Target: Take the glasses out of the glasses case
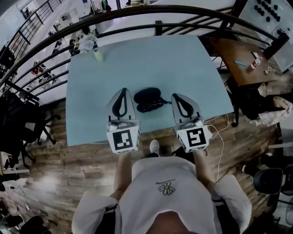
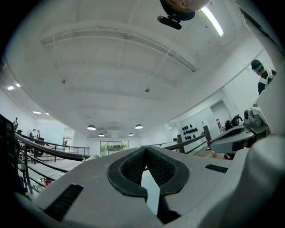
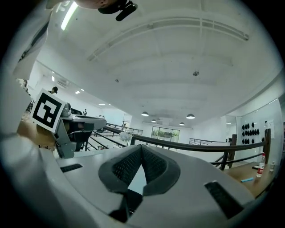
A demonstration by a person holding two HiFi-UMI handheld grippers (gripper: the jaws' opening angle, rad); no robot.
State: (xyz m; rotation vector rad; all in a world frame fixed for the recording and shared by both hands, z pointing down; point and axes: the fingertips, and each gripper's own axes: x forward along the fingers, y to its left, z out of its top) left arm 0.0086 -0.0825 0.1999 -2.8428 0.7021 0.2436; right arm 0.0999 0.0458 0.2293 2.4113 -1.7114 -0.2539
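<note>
A black oval glasses case (image 1: 147, 95) lies on the pale blue table (image 1: 183, 64) near its front edge. A dark shape (image 1: 152, 107) rests against the case's near side; I cannot tell whether it is the lid or the glasses. My left gripper (image 1: 122, 90) hovers just left of the case, its tips together with nothing between them. My right gripper (image 1: 175, 95) is just right of the case, also shut and empty. Both gripper views look out level over the room: the left gripper (image 2: 144, 149) and the right gripper (image 3: 141, 147) show their pads meeting; the case is hidden there.
A small vase of flowers (image 1: 94, 48) stands at the table's far left corner. A dark curved railing (image 1: 137, 13) runs behind the table. A wooden desk (image 1: 238, 61) with small items is at the right. A white cable (image 1: 220, 135) hangs off the table's front right.
</note>
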